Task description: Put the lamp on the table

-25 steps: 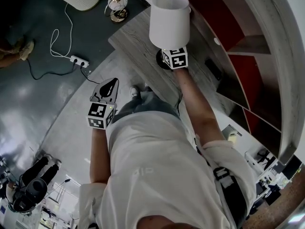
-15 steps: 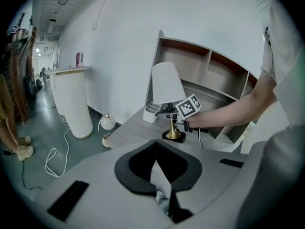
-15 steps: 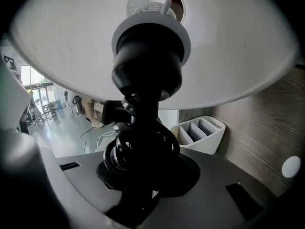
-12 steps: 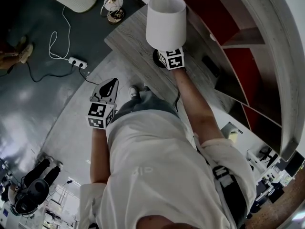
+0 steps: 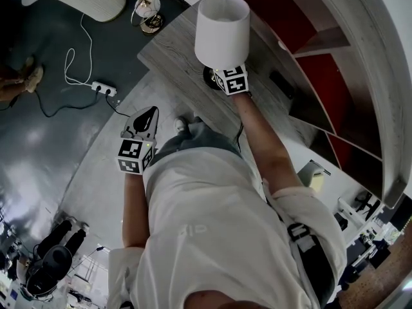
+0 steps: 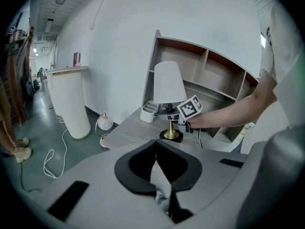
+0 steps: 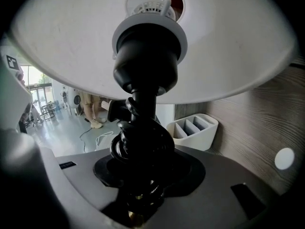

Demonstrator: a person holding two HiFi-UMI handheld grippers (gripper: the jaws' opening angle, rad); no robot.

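Right gripper (image 5: 222,77) jaws opening with the lamp (image 5: 222,21) stem between them, lamp upright on the table (image 5: 170,47), white organiser (image 7: 193,130) beyond the stem to the right, left gripper (image 5: 145,118) jaws together, empty, well back from the table.

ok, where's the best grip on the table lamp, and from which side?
Probably the slim stem between the shade and round base, coming in level from the table's open front edge. The lamp stands upright; the shade is too wide, the base too flat, and shelving blocks the back.
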